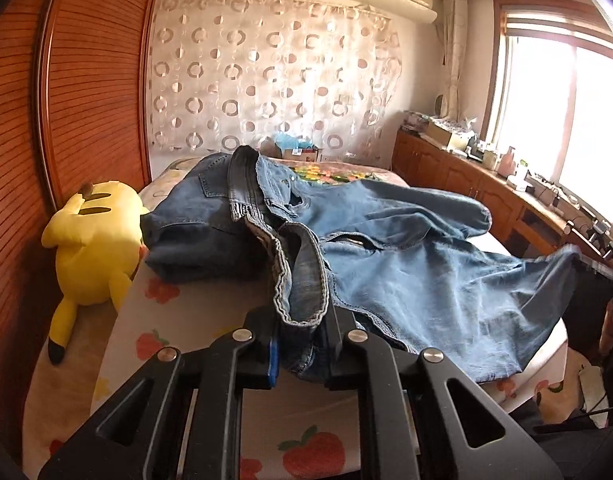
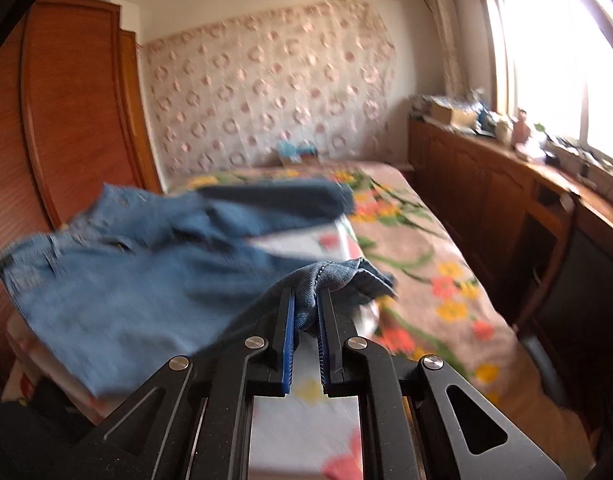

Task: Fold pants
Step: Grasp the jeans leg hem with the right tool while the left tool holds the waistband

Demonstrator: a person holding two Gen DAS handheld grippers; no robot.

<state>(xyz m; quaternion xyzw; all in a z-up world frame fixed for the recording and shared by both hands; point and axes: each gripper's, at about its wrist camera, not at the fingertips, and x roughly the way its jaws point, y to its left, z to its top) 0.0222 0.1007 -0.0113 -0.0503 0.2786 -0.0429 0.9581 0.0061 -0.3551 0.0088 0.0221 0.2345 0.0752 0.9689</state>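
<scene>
Denim pants (image 1: 406,248) lie spread over the bed (image 1: 178,312), both the left gripper (image 1: 302,332) and right gripper (image 2: 306,312) with jaws clamped on their fabric.

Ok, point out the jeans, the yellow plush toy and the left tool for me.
jeans (image 1: 406,264): left wrist view, on the light denim spread over the bed.
yellow plush toy (image 1: 92,240): left wrist view, on its body beside the wardrobe.
left tool (image 1: 302,344): left wrist view, between the fingertips pinching the waistband.
</scene>
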